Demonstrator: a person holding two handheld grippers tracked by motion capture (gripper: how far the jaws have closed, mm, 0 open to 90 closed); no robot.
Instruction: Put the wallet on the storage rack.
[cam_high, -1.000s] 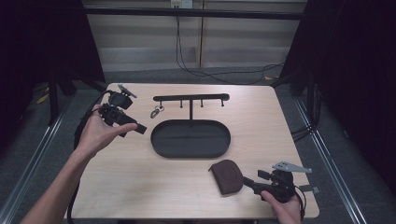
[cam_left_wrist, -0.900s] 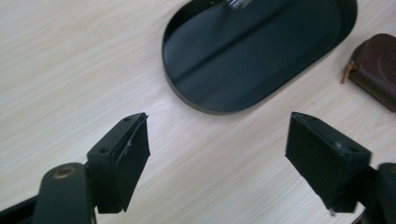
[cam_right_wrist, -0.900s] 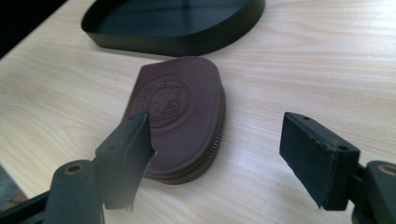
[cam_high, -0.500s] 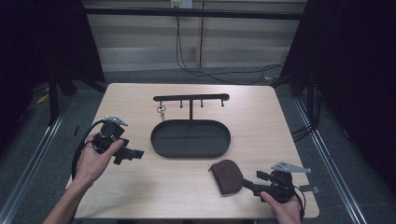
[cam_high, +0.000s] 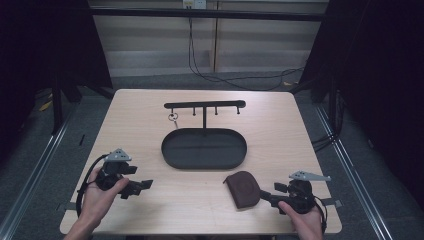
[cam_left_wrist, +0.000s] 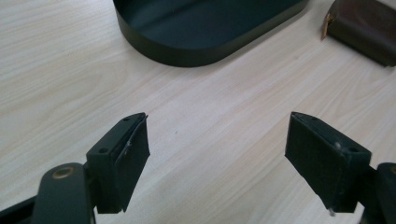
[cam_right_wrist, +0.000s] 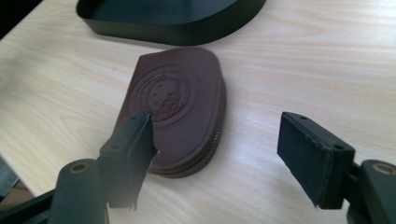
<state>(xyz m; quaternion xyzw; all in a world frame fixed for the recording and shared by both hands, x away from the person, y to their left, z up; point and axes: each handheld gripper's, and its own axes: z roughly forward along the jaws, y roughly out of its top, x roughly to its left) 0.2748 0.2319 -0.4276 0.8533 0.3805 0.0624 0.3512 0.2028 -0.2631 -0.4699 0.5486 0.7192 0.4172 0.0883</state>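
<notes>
While right tool (cam_right_wrist: 217, 154) gapes, pouch (cam_right_wrist: 177, 121) lies partly between jaws (unclamped).

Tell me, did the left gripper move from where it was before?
Yes. The left gripper came back toward the person. Earlier it was up by the rack's left end; now it sits nearer the table's front edge than the tray, jaws open.
</notes>
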